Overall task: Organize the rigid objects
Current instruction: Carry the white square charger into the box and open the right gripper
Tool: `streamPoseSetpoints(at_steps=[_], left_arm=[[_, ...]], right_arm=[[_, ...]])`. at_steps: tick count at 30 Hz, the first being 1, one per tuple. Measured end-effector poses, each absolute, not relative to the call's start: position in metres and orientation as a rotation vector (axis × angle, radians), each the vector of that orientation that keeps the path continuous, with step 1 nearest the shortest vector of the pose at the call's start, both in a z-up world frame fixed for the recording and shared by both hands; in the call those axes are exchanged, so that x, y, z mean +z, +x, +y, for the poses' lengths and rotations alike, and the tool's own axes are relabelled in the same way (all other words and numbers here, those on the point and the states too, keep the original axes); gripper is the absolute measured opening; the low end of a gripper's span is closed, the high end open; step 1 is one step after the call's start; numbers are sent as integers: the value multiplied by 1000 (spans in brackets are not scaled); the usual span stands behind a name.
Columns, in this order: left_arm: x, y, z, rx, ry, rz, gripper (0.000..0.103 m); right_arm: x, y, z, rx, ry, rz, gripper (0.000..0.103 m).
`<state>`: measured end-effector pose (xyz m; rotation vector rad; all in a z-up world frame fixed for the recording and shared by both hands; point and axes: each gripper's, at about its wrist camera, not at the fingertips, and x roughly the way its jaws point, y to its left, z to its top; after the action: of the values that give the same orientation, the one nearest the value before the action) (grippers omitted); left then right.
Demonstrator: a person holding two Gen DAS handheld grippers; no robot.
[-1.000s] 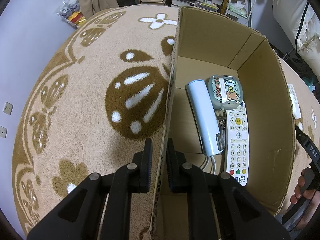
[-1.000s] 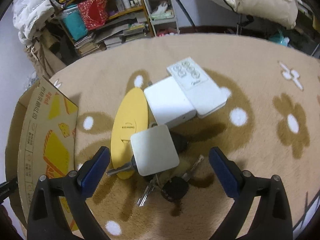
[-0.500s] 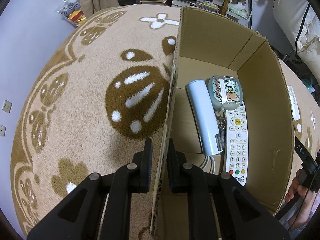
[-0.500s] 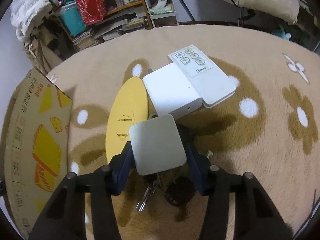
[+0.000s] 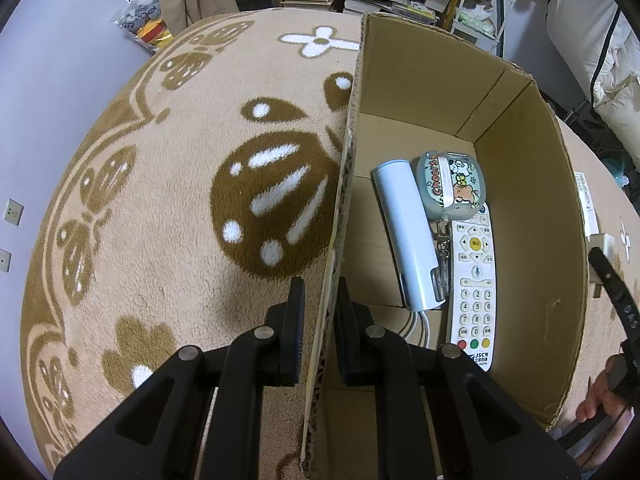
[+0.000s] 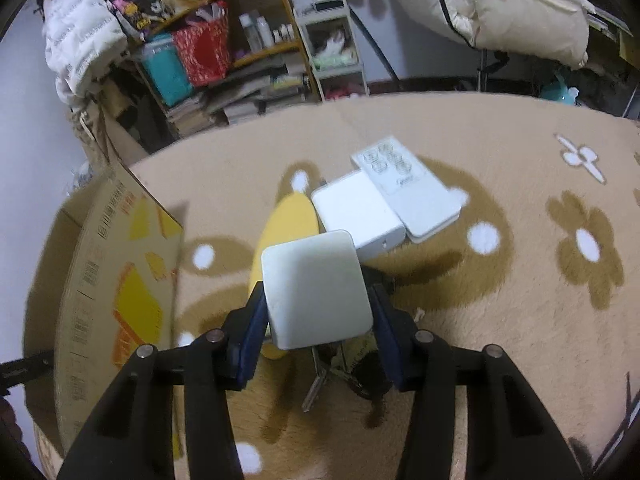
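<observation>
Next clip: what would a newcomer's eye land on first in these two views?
Probably the white square pad clamped between the blue pads of the right hand-held gripper, with keys dangling under it above the rug. Next, the left hand-held gripper pinching the wall of the cardboard box, where a white remote already lies.

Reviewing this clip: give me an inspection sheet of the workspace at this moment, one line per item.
Surface: beige rug with brown flower pattern.
Job's things: cardboard box holds a pale blue device, a cartoon-print case and a keypad remote; on the rug lie a yellow oval, a white block, a flat white remote and keys.
Clutter: nothing seen on the rug besides these.
Grippers: left hand-held gripper clamps the box wall; right hand-held gripper, jaws just closing, grips a white square case.
Cables: white cord below the blue device.
Surroundings: packed shelves, padded jackets.
</observation>
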<state>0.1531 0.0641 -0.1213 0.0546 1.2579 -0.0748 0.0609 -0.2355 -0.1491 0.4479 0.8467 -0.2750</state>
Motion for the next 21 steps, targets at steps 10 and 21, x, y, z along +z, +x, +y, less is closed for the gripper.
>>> streamPoseSetpoints(at_steps=[10, 21], left_arm=[[-120, 152, 62, -71, 68, 1256, 13], [-120, 152, 61, -71, 66, 1255, 13]], right_arm=[[-95, 75, -205, -174, 378, 738, 53], [-61, 96, -155, -57, 299, 723, 53]])
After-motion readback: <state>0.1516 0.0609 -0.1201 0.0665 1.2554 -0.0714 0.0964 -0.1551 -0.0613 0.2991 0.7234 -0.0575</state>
